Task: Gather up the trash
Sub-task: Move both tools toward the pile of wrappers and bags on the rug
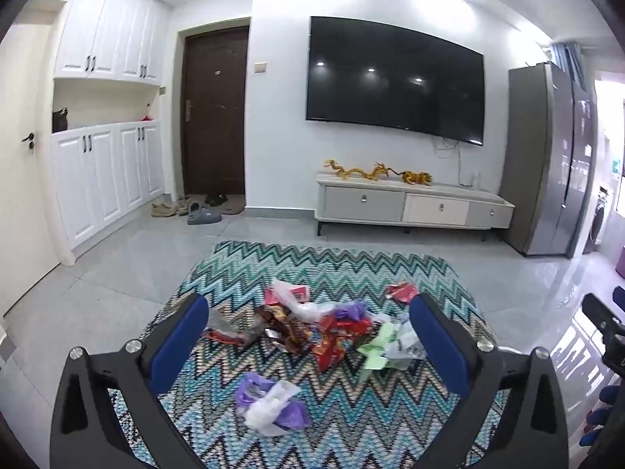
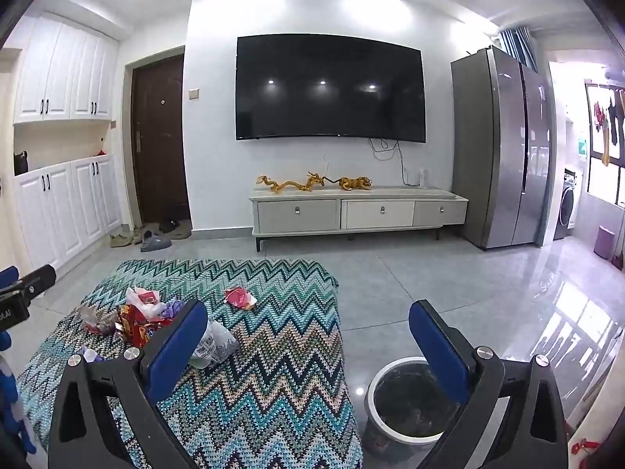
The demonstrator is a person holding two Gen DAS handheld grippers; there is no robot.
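Observation:
A heap of crumpled wrappers and plastic bags (image 1: 324,324) lies on a table under a zigzag cloth (image 1: 351,410). A purple and white bag (image 1: 269,402) lies apart, nearer to me. A red wrapper (image 1: 402,293) lies at the far right. My left gripper (image 1: 308,336) is open and empty, above the heap. My right gripper (image 2: 308,336) is open and empty, over the table's right edge. The heap (image 2: 136,320) and the red wrapper (image 2: 240,297) also show in the right wrist view. A trash bin (image 2: 406,402) with a dark liner stands on the floor right of the table.
A TV cabinet (image 2: 351,211) stands under a wall TV (image 2: 328,86). A fridge (image 2: 504,148) stands at the right. White cupboards (image 1: 105,179) and a brown door (image 1: 215,109) with shoes (image 1: 195,209) are at the left. The floor is grey tile (image 2: 449,281).

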